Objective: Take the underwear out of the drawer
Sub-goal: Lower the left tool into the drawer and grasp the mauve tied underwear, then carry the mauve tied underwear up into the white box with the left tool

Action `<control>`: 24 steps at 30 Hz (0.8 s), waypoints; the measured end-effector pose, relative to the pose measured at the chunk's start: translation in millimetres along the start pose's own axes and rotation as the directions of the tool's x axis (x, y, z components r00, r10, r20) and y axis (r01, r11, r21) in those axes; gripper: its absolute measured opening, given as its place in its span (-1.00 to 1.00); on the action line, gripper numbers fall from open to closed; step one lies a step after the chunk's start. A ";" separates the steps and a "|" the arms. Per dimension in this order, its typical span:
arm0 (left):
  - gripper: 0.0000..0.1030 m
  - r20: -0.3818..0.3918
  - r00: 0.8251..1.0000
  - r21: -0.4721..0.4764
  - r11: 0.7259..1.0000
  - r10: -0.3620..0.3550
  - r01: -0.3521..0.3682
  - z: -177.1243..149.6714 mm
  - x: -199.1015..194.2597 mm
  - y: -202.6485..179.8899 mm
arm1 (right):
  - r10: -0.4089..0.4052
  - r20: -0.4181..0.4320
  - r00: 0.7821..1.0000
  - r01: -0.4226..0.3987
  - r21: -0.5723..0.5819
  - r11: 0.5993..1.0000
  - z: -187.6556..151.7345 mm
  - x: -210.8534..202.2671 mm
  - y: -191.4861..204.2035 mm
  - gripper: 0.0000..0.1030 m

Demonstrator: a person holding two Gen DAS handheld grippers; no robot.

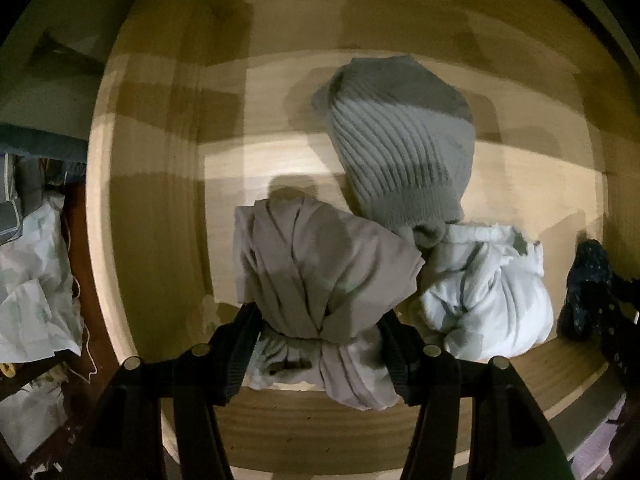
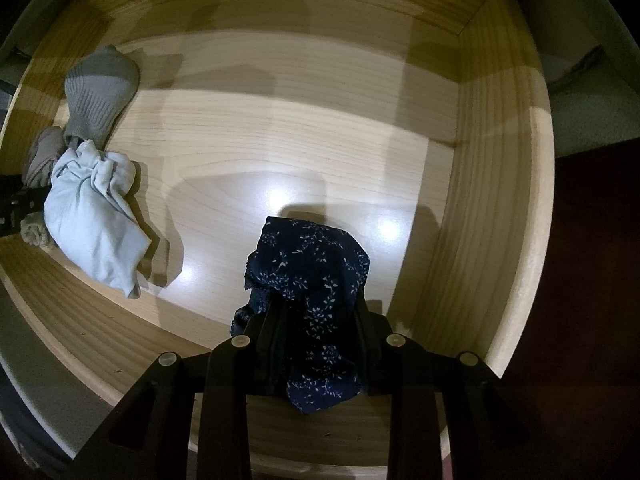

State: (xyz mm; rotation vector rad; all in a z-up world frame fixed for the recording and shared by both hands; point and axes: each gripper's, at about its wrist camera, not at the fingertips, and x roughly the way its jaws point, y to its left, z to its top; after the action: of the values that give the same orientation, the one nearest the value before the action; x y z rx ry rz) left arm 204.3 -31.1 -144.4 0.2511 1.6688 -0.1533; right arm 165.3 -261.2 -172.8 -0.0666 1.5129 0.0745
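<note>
A wooden drawer [image 2: 460,200] holds several bundled garments. My left gripper [image 1: 320,316] points down with its jaws open on either side of a rolled grey-beige underwear bundle [image 1: 320,256], near the drawer's front wall. A light blue bundle [image 1: 484,292] lies to its right, touching it. A grey ribbed knit piece [image 1: 404,136] lies behind both. My right gripper [image 2: 316,308] is shut on dark blue floral underwear [image 2: 312,264], which bulges up between the fingers. The right wrist view also shows the light blue bundle [image 2: 92,216] and the grey knit piece [image 2: 100,88] at the far left.
Bare pale wood floor [image 2: 280,140] fills the drawer's middle and back. Crumpled white cloth [image 1: 32,292] lies outside the drawer's left wall [image 1: 160,200]. A dark floor [image 2: 592,280] shows beyond the right wall.
</note>
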 end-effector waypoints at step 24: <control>-0.02 0.053 0.997 -0.047 0.998 -0.050 0.052 -15.8 -4.6 27.6 | 0.112 -0.047 0.993 -0.113 -0.033 0.993 2.5 12.4 1.9 -0.09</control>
State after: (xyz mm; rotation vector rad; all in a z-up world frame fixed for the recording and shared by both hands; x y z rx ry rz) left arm 196.5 -0.9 -136.8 0.1668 1.6263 -0.1559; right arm 168.4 -259.0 -185.1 -0.0115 1.5596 0.1915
